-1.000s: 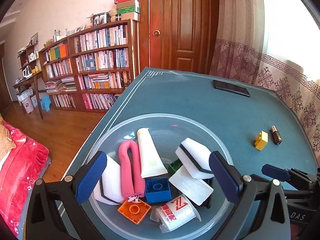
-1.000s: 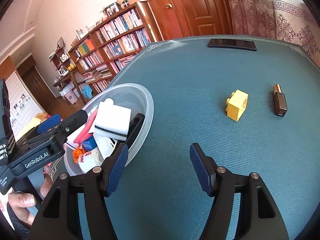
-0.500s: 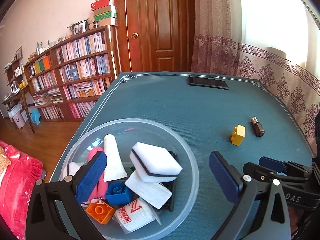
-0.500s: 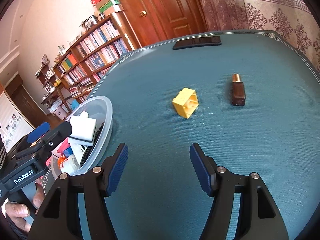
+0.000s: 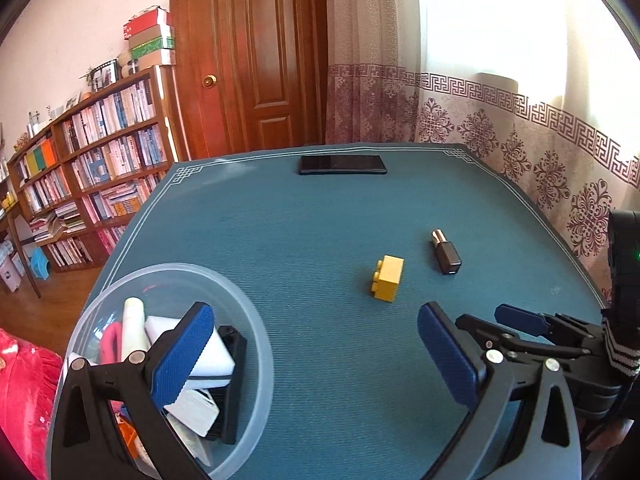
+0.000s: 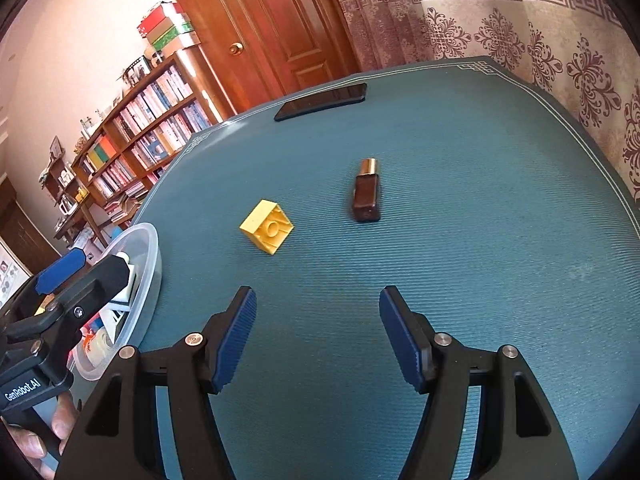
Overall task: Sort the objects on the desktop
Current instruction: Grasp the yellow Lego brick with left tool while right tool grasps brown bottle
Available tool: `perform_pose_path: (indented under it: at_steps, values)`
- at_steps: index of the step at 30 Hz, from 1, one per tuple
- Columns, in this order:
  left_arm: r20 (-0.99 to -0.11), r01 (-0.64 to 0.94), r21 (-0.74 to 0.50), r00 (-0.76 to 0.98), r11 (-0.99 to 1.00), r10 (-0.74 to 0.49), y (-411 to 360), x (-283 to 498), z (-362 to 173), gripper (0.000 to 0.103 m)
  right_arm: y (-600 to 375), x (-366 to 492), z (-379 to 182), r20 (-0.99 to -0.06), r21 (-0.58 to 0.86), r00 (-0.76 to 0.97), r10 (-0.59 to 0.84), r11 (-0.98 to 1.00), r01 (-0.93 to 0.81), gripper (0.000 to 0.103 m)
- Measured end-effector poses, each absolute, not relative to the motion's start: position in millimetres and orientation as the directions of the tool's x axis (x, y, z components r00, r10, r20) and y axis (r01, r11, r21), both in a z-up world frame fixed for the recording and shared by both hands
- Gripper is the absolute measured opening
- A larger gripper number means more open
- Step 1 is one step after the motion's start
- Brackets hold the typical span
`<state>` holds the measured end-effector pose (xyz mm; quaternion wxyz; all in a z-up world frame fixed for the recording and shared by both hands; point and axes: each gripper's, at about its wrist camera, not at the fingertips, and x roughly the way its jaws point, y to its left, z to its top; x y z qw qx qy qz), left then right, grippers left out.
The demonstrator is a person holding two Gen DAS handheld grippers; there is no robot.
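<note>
Teal table point(image 6: 480, 280), yellow brick point(image 6: 267, 227) beside brown bottle point(image 6: 366, 196) (lying flat), both tongs point(image 6: 316, 332) point(image 5: 312, 356) spread, empty.

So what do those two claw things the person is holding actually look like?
Both are black plastic tools. The left gripper and right gripper each carry two fingers tipped with ribbed blue pads, fixed with silver screws. The left one bears white lettering reading GenRobot.AI. A dark sleeve with white stripes shows beside the right one.

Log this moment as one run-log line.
left hand-held gripper open | right hand-held gripper open | yellow block, brown bottle outside bowl
</note>
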<state>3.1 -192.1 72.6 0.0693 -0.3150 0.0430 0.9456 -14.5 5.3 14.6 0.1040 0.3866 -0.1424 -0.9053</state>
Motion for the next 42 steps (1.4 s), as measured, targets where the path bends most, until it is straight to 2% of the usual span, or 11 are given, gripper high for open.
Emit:
perform_pose_path:
  at_steps: [15, 25, 37, 42]
  values:
    - [-0.663, -0.222, -0.055, -0.72, -0.973, 0.202, -146.7, -43.1, 39.6, 0.102, 49.6, -5.8, 10.1, -0.688, 0.308, -0.695, -0.208, -0.951, -0.021, 0.068]
    - [-0.684, -0.197, -0.066, -0.705, -0.978, 0.188, -150.6, -76.2, 21.6, 0.102, 45.6, -10.0, 4.8, -0.706, 0.288, -0.679, -0.201, -0.958, -0.016, 0.068]
    - [-0.732, -0.217, -0.078, -0.651, -0.973, 0.204, -146.1, -96.9, 3.4, 0.072, 35.0, -19.5, 1.4, -0.733, 0.246, -0.654, -0.186, -0.969, 0.0, 0.068]
    - [-0.723, -0.205, -0.091, -0.66, -0.975, 0.206, -151.9, -97.1, 4.0, 0.049, 29.5, -30.0, 2.1, -0.74, 0.223, -0.65, -0.173, -0.975, 0.006, 0.068]
